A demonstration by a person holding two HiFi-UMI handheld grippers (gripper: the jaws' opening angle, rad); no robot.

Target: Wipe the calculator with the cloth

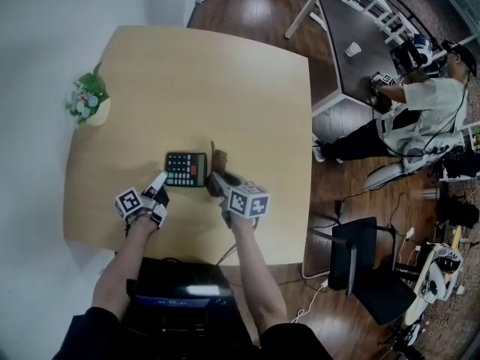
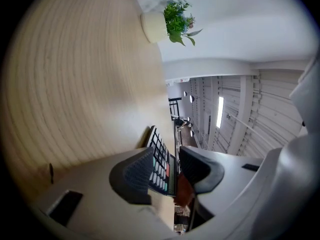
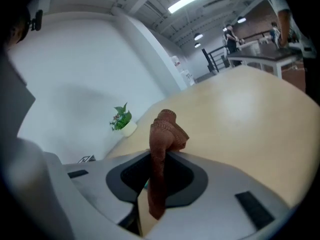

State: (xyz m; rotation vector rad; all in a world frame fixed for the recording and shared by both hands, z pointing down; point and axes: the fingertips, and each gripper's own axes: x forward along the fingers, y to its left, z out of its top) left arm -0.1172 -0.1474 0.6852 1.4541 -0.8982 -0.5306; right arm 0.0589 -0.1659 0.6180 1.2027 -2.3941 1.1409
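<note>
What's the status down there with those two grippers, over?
Left gripper clamped on calculator edge. Right gripper pinching brown cloth, beside calculator. Potted plant far off, nothing blocking.

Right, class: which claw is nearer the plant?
Left. The left claw is at the calculator's plant-side edge; the right claw, holding the cloth, is on the calculator's far side from the plant.

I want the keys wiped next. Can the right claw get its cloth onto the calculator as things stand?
Probably yes. The right claw, shut on the brown cloth, sits right beside the calculator with nothing between them. The left claw grips only the far edge, so the keys look uncovered.
</note>
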